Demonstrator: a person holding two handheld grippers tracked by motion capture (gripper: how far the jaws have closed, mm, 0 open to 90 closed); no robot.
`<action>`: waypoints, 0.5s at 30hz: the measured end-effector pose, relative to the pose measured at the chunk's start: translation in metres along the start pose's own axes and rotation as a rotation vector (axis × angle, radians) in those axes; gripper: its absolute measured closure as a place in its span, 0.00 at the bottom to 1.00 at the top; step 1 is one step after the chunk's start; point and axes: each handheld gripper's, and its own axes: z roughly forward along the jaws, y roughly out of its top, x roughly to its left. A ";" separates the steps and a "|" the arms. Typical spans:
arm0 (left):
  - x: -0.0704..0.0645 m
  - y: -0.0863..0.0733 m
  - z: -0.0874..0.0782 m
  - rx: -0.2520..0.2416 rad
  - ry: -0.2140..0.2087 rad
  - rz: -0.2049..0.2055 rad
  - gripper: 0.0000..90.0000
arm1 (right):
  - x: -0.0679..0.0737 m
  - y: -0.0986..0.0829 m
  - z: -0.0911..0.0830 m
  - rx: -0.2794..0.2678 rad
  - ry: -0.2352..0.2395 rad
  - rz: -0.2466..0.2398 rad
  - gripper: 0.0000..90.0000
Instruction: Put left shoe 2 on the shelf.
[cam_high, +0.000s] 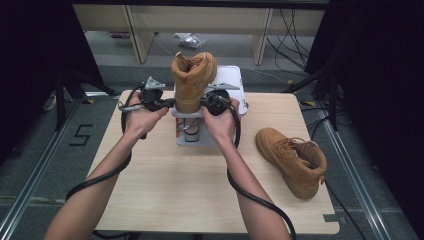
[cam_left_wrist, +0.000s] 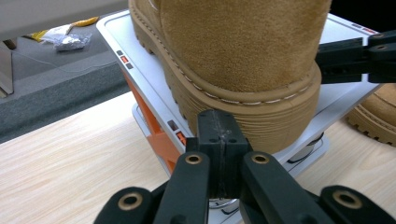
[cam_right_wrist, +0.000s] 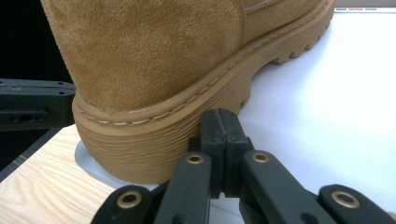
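A tan suede boot (cam_high: 192, 80) stands upright on a white plate (cam_high: 233, 79) at the far middle of the table. The plate rests on a grey and orange stand (cam_high: 195, 136). My left gripper (cam_high: 170, 103) is at the boot's heel from the left, and my right gripper (cam_high: 204, 102) is at it from the right. In the left gripper view the jaws are shut, their tips (cam_left_wrist: 219, 127) against the ribbed sole (cam_left_wrist: 261, 116). The right gripper (cam_right_wrist: 223, 125) is likewise shut against the sole (cam_right_wrist: 154, 140). Nothing is between either pair of jaws.
A second tan boot (cam_high: 294, 159) lies on its side on the wooden table (cam_high: 165, 190) at the right. Beyond the table are desk legs, cables and a crumpled plastic bag (cam_high: 189, 40) on the floor.
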 end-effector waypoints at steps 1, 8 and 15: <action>-0.001 0.000 0.001 -0.004 -0.002 0.004 1.00 | 0.000 0.000 0.001 0.000 -0.004 -0.001 1.00; -0.003 0.001 0.001 -0.005 -0.007 0.003 1.00 | -0.003 0.003 0.002 0.007 -0.010 -0.019 1.00; -0.005 0.001 0.001 -0.001 -0.004 0.009 1.00 | -0.004 0.004 0.004 0.010 -0.015 -0.012 1.00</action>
